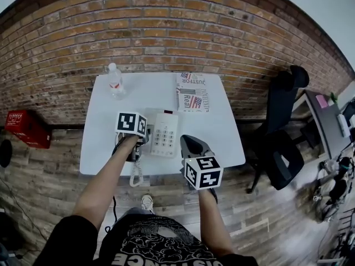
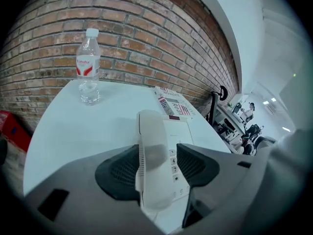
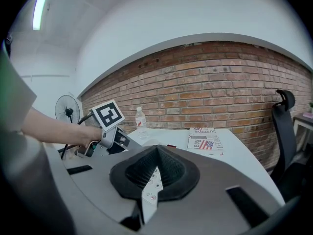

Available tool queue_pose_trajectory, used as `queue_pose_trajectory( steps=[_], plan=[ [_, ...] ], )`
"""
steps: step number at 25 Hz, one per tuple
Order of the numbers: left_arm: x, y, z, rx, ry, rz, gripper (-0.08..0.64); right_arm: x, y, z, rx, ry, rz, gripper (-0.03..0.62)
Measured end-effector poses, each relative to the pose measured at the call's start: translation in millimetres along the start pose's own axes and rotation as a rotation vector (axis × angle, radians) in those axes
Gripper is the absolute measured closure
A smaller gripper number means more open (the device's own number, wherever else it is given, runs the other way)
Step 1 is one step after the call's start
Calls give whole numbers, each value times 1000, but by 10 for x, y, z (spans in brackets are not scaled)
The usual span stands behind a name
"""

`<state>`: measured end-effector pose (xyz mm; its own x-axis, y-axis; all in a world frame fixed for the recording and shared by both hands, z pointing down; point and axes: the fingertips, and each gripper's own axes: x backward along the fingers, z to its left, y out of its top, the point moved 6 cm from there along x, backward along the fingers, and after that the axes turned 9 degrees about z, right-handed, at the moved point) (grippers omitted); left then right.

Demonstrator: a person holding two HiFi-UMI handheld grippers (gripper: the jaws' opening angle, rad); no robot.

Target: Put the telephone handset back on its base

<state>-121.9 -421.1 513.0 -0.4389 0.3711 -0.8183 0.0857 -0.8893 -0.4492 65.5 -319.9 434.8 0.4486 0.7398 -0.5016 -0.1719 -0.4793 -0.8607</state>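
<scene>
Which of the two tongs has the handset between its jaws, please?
The left tongs: their open jaws flank the handset, which lies on its base. The right tongs are shut and hold nothing.

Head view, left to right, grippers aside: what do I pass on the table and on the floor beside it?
red box → bottle → phone → magazine → chair
</scene>
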Motion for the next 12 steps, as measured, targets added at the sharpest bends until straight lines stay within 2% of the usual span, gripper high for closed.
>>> queue_pose_trajectory(
  steps=[12],
  plan=[
    [717,-10,-270,-107,-26,-245,341,218,91,60,42,30,-34,592]
  ],
)
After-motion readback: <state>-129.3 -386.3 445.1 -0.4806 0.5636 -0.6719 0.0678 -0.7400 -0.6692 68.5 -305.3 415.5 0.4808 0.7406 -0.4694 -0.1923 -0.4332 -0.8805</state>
